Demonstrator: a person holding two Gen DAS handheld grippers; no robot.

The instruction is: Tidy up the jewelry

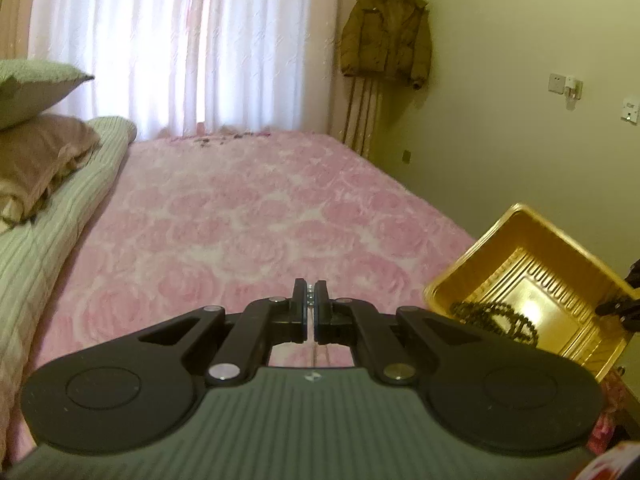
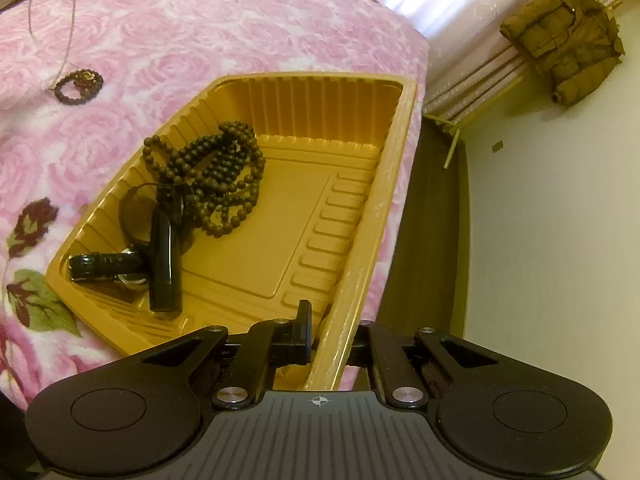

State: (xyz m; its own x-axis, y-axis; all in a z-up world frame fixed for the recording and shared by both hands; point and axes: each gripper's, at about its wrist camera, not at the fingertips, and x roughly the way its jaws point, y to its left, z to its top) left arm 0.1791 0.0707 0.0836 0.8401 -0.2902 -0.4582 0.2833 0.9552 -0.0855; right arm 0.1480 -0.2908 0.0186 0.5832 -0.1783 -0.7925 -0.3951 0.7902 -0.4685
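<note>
A gold plastic tray lies on the pink bed. In it are a brown bead necklace, a black cylinder pendant and a black watch-like piece. My right gripper is shut on the tray's near rim and holds it tilted. My left gripper is shut on a thin chain with silver beads; in the right wrist view the chain hangs down to a small bead ring pendant on the bed. The tray also shows in the left wrist view, to the right.
A pink rose bedspread covers the bed. Pillows and a striped green quilt lie at the left. A brown jacket hangs by the curtain. The bed's edge and the wall are at the right.
</note>
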